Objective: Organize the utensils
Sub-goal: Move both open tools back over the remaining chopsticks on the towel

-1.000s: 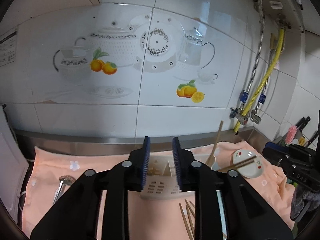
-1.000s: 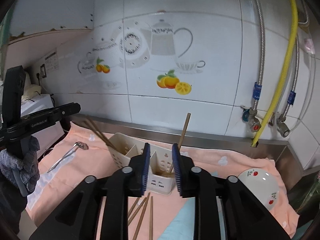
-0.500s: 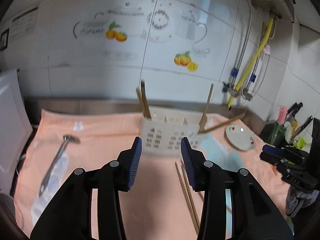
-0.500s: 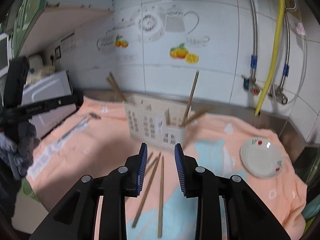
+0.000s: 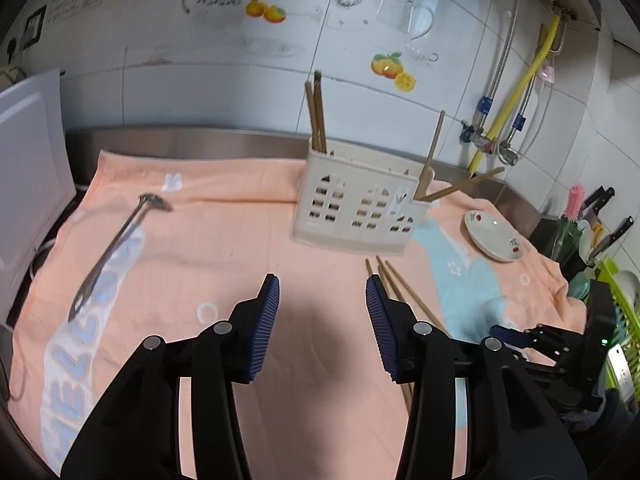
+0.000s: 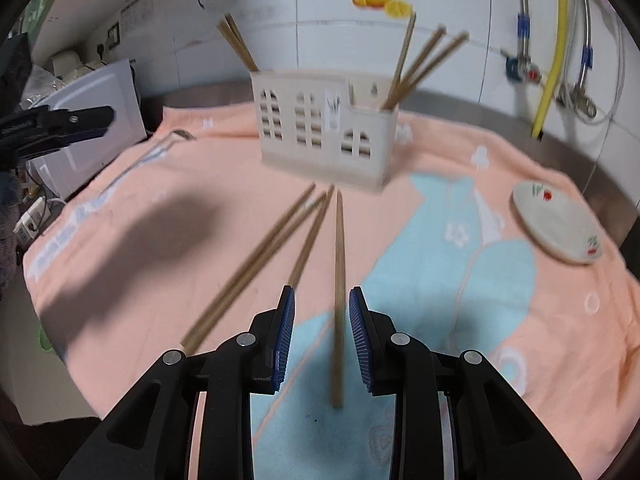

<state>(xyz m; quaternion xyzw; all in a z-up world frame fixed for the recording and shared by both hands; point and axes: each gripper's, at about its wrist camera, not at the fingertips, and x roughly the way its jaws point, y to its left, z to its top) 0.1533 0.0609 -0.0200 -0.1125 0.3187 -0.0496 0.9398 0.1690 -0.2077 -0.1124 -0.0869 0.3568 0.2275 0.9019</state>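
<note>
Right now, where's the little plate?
The plate lies on the towel, far right in the right wrist view, right of the utensil holder.

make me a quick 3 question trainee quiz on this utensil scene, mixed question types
1. True or false: the right gripper has clamped the single chopstick.
2. What lies on the towel left of the utensil holder? A) metal spoon B) knife C) cup
3. Which gripper has nothing between its jaws?

Key:
1. False: the pads stand apart either side of it.
2. A
3. The left gripper, whose jaws have just been opening.
</note>
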